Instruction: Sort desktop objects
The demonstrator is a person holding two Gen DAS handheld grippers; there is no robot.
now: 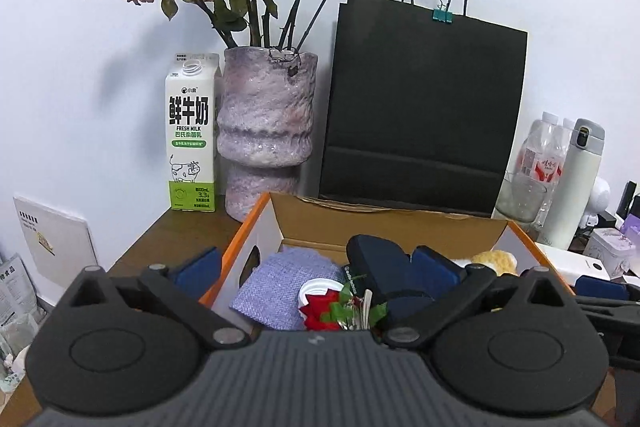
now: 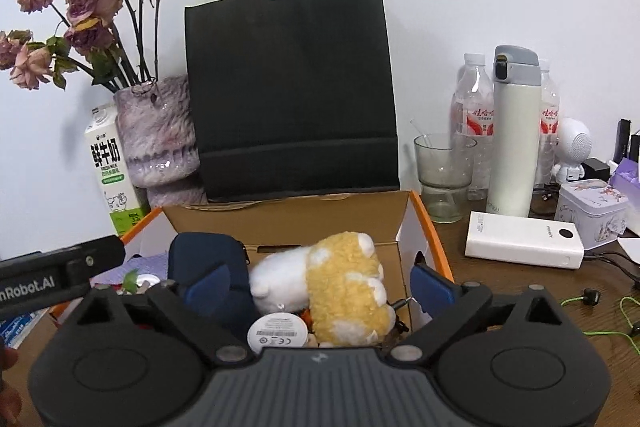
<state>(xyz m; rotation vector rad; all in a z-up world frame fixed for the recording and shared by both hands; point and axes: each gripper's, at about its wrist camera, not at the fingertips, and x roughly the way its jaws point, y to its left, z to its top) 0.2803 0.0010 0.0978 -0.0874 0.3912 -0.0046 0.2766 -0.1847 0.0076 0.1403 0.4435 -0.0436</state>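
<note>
An open cardboard box with orange edges (image 1: 256, 223) (image 2: 424, 223) sits on the wooden desk. In it lie a purple cloth (image 1: 280, 287), a red artificial flower (image 1: 324, 311), a dark blue pouch (image 1: 380, 267) (image 2: 200, 259), a yellow and white plush toy (image 2: 340, 287) and a white round device (image 2: 278, 333). My left gripper (image 1: 316, 271) is open over the box's left side, its left finger outside the wall. My right gripper (image 2: 320, 287) is open, its fingers either side of the plush toy. Neither holds anything.
Behind the box stand a black paper bag (image 1: 424, 107) (image 2: 292, 87), a vase of dried roses (image 1: 264, 131) (image 2: 156, 139) and a milk carton (image 1: 192, 131) (image 2: 112, 179). To the right are a glass (image 2: 442, 175), a white flask (image 2: 514, 135), water bottles (image 2: 472, 119), a white power bank (image 2: 524, 239), a tin (image 2: 592, 211) and green cable (image 2: 600, 323).
</note>
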